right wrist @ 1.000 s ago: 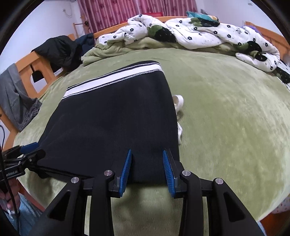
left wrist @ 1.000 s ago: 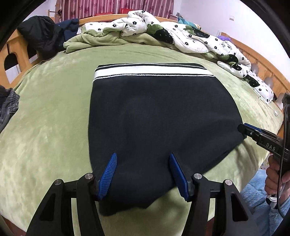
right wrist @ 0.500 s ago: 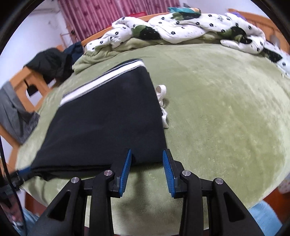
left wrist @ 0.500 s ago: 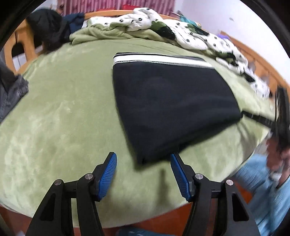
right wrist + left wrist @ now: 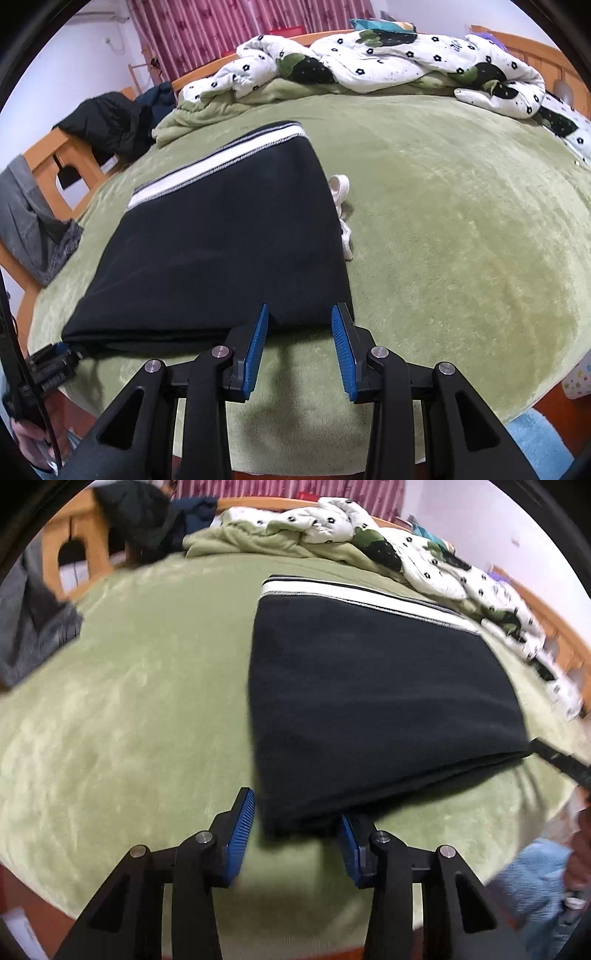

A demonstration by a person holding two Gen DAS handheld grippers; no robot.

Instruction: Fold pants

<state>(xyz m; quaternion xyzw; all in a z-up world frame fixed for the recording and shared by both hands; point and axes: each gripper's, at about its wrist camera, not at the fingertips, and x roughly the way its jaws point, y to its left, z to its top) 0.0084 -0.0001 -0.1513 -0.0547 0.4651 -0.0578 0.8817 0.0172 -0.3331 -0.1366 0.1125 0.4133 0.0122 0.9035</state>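
Pants [image 5: 369,701] are lying folded on the green bed [image 5: 129,701], dark and thick, with the white waistband [image 5: 354,594] at the far end. They are looking soft and floppy, not heavy, so taking hold at the 2 near corners is probably best. The left gripper [image 5: 295,827] is sitting at the near left corner, and its jaws are closing around that cloth but not squeezing it yet. The right gripper [image 5: 300,332] is sitting at the near right corner, jaws narrow with the pants edge between them; I cannot tell if they are pinching. A white drawstring [image 5: 341,206] is poking out beside the pants.
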